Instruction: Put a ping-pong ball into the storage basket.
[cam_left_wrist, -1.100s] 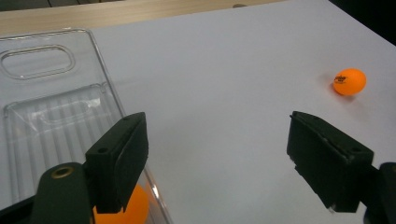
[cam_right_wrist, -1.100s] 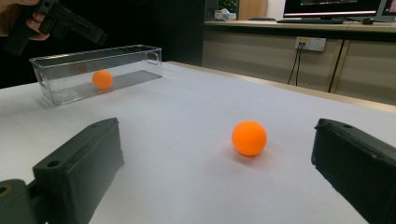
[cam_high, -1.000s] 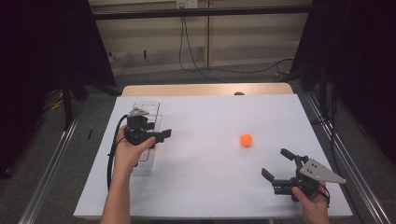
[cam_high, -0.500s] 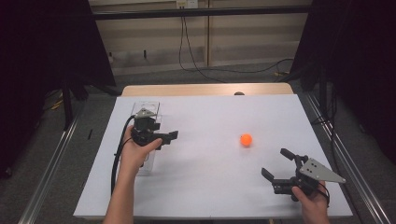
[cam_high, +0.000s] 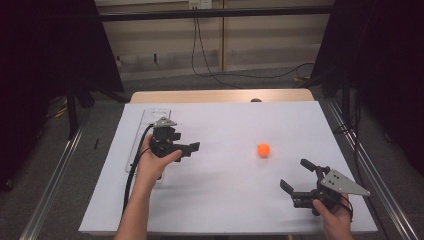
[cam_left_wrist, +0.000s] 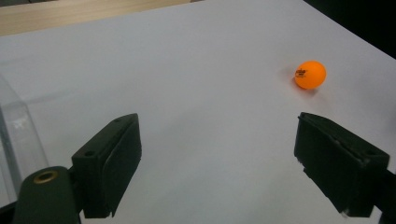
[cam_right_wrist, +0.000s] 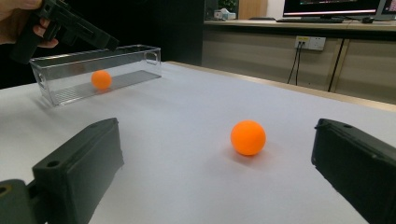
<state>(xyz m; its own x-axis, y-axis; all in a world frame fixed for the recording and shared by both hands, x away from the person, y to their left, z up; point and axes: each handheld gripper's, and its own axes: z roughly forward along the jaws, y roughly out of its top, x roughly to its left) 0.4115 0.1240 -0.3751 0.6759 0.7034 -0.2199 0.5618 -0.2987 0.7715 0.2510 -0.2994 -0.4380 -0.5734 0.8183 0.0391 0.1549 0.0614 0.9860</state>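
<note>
**Observer:** Where do things stand, left to right?

**Operator:** I read the work as moving orange balls into the clear rectangular plastic bin at the table's left edge. One small orange ball already lies inside it, so I'd call that half done. My left gripper hovers just beside the bin, over the white table sheet, its jaws spread wide and empty. The second orange table-tennis ball sits loose on the sheet, right of centre and well apart from the bin. My right gripper is near the front right corner, jaws also released, holding nothing, aimed at that ball.

**Observer:** So what's left?

**Operator:** By my judgement, closing on the loose ball, carrying it across and dropping it in the bin.

**Observer:** Do the views differ?

**Operator:** Yes. From above, my hand and gripper cover much of the bin, and I can't make out a ball in it; the right gripper view looks through its clear wall and shows the ball plainly. The left gripper view picks up dark print on the loose ball. The high view gives me both grippers' placing at once.
</note>
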